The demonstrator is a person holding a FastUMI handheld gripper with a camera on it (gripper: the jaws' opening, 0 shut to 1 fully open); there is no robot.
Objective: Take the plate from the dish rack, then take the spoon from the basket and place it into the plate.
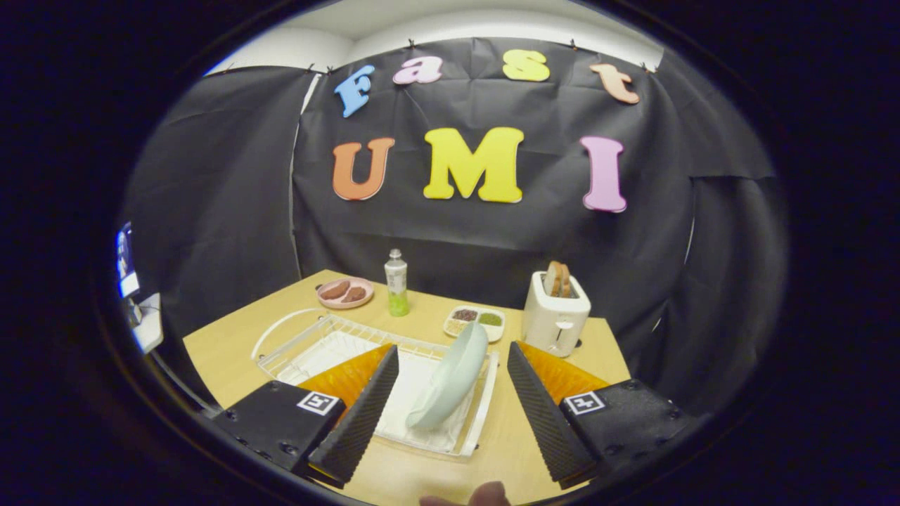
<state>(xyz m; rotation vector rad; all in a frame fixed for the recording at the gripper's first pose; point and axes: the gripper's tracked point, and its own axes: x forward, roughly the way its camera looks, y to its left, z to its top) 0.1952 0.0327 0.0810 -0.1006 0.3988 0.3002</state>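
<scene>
Claw (450, 393) stands wide, holding nothing; we note its two fingers spread to either side of the plate (450, 379), which sits just ahead of and between them. We judge the wide spread deliberate: it gives room to straddle the plate's rim before closing. A fingertip of the person's hand (485, 495) shows just behind the claw.

We find the plate standing on edge, tilted, in the dish rack (373, 351), at the rack's right end. The wire rack props it so; that leaves a rim exposed to a pinch, which a flat-lying plate would not offer. The rack rests on the counter (520, 450), directly under the claw's approach.

Beyond the rack we record a divided tray of seeds or grains (474, 321), a bottle (396, 282), a pink dish holding two brown pieces (344, 292) and a toaster with slices in its slots (555, 313), all set well apart from the plate and out of the approach. We cannot make out the basket or spoon. We judge the first step not yet done.
</scene>
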